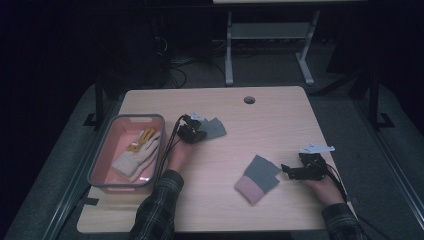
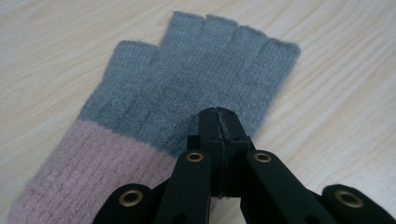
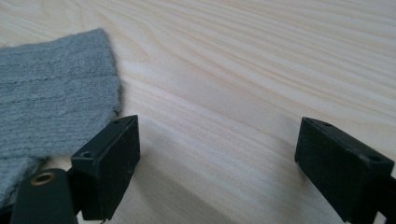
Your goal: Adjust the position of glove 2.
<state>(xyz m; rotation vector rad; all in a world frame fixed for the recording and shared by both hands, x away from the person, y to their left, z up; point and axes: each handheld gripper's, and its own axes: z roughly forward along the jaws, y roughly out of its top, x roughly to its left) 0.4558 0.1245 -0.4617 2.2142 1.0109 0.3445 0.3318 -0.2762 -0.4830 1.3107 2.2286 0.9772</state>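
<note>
A grey fingerless glove with a pink cuff point(image 2: 187, 93) lies flat on the tabletop point(image 1: 280, 115) beside the bin, and the left gripper point(image 2: 218, 119) sits on it, jaws pressed together, pinching its knit. Its twin glove point(image 1: 257, 179) lies nearer the front edge, the right gripper point(image 3: 217, 154) just beside it, jaws spread wide over bare wood. In the grey-rimmed pink bin point(image 1: 100, 155) lies a cream glove point(image 1: 137, 155).

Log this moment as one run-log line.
left gripper: shut on grey glove | right gripper: open beside second grey glove | tray: holds cream glove
</note>
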